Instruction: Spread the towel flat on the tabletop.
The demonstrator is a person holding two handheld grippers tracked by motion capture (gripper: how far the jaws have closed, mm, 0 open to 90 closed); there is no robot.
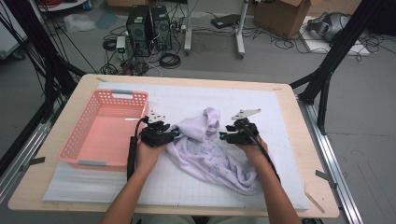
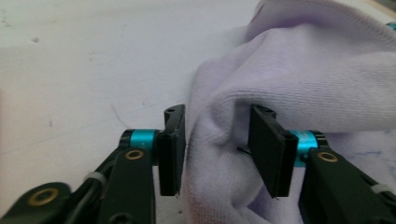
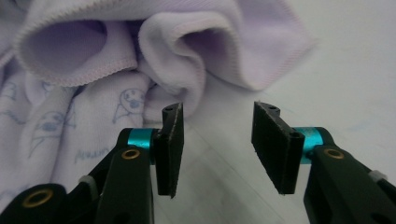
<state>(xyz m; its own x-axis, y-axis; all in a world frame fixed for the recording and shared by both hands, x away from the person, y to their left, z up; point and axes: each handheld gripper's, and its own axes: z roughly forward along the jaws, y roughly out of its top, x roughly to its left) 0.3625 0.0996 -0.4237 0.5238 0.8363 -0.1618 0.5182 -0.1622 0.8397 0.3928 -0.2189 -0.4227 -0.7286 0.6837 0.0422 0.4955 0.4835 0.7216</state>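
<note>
Lying crumpled on the white mat [image 1: 187, 186] of the desk [image 1: 299, 140]: one lilac cloth [image 1: 210, 154], just right of a pink basket [image 1: 105, 130]. Left tongs [image 1: 176, 133] at its left edge, spread, a fold standing between the pads without being pressed. Right tongs [image 1: 222, 136] at its right side, spread, nothing between them.

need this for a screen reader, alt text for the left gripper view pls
A fold of pale lilac cloth bulges between the two black jaws of the left gripper, which stand apart on either side of it. White table lies behind.
</note>
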